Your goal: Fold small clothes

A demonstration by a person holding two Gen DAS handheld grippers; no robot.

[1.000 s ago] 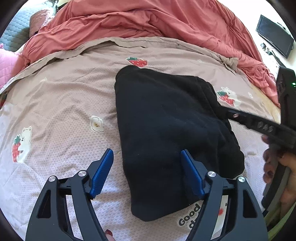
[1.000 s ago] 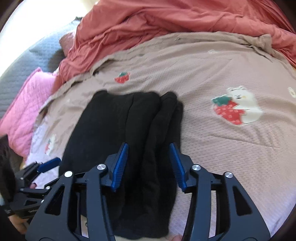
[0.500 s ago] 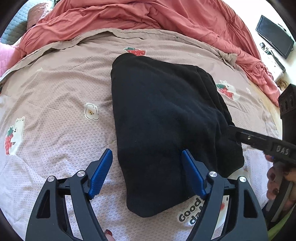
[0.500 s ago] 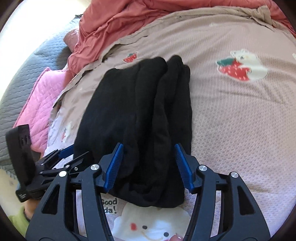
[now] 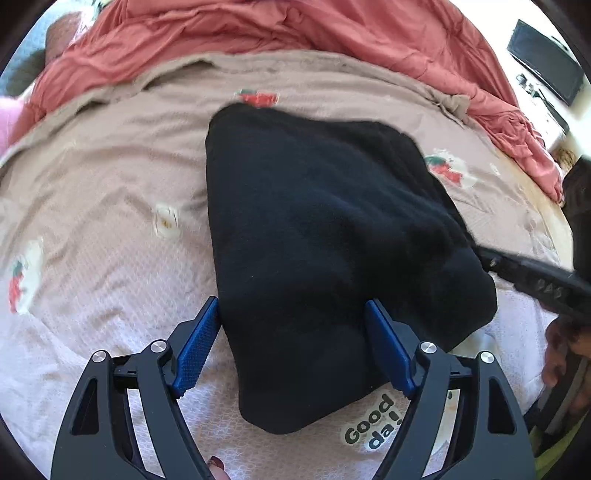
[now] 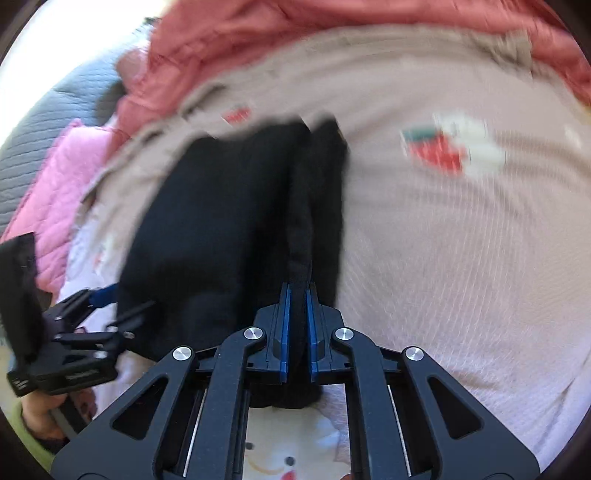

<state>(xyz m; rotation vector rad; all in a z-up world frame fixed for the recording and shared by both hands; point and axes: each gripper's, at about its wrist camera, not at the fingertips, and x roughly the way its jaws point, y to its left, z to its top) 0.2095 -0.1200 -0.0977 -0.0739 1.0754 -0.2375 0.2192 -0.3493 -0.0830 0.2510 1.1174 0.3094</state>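
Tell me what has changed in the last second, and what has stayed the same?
The right claw has closed on the near right edge of the black garment; a second ago it was open around that edge. The left claw has moved forward and now straddles the garment's near left part. It is open as before, and the garment is folded on the strawberry-print bedspread as before.

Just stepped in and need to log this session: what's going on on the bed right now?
A person with handheld tongs in each hand is folding a black fleece garment lying on a beige strawberry-print bedspread. The right tongs have closed on a ridge of the fabric at its near edge. The left tongs are open, straddling the garment's other near corner without gripping it. A rumpled red quilt lies beyond.
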